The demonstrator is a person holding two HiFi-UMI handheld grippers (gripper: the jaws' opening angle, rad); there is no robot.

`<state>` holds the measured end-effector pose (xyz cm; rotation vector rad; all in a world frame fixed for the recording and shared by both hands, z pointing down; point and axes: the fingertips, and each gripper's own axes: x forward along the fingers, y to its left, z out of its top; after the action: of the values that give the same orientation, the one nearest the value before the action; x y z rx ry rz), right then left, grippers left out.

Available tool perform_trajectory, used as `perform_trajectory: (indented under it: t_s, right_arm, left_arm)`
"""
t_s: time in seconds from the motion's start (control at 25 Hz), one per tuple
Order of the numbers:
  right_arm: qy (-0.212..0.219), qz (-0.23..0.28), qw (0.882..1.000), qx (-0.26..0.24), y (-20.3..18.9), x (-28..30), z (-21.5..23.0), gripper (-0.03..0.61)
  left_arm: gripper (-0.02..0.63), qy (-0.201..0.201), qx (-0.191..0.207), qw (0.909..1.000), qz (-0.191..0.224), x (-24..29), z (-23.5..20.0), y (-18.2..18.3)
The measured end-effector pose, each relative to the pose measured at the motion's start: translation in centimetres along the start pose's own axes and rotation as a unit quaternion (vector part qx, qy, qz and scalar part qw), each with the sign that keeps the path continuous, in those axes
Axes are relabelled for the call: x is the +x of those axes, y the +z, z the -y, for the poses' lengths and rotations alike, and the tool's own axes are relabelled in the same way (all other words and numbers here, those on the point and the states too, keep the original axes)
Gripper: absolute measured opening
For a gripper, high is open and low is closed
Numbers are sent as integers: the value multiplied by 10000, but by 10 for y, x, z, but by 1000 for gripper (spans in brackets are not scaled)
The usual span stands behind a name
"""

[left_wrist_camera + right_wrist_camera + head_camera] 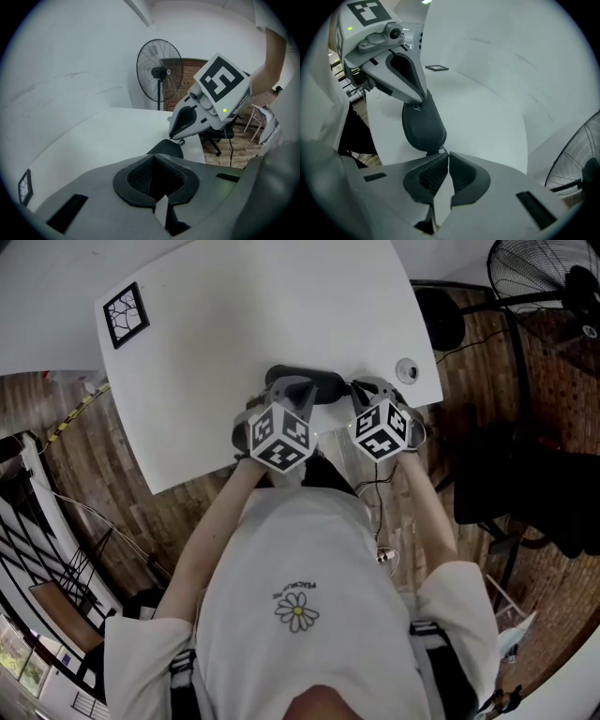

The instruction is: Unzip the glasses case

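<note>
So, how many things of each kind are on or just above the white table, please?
Glasses case: 1
Grippers: 2, the left gripper and the right gripper
Square printed marker: 1
Small round object, too small to identify: 1
Total: 5

Honestly the glasses case (323,381) is mostly buried in the head view, just a dark strip at top center behind the two marker cubes (281,437). In the left gripper view, the left gripper (153,157) blocks the case end its closed jaws nip. The zipper pull (442,149) is a tiny sliver at the right gripper (446,154) tips, too small to make out. The fan (544,277) gets chopped by the upper right edge.
</note>
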<state>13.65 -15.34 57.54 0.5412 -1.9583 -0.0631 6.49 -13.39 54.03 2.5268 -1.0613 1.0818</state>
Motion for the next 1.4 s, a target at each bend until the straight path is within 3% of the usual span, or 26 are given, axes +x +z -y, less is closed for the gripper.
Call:
perform_trajectory:
  t_s: [0.36, 0.68, 1.0, 1.2, 1.4]
  right_arm:
    - [213, 170, 9950, -964, 31, 18, 13, 9]
    - [112, 555, 9976, -388, 45, 16, 21, 6]
    - [-493, 1023, 9934, 144, 70, -21, 47, 6]
    - [-1036, 1333, 9844, 501, 78, -60, 63, 6]
    - [-1525, 1680, 9692, 962, 81, -101, 64, 6]
  left_arm:
    - [14, 16, -183, 9998, 30, -1, 0, 0]
    - [14, -15, -201, 9998, 38, 1, -1, -1]
    - [14, -226, -348, 9991, 109, -4, -4, 0]
    - [14, 0, -258, 9955, 909, -33, -22, 40]
    - [14, 292, -499, 9755, 2123, -87, -45, 85]
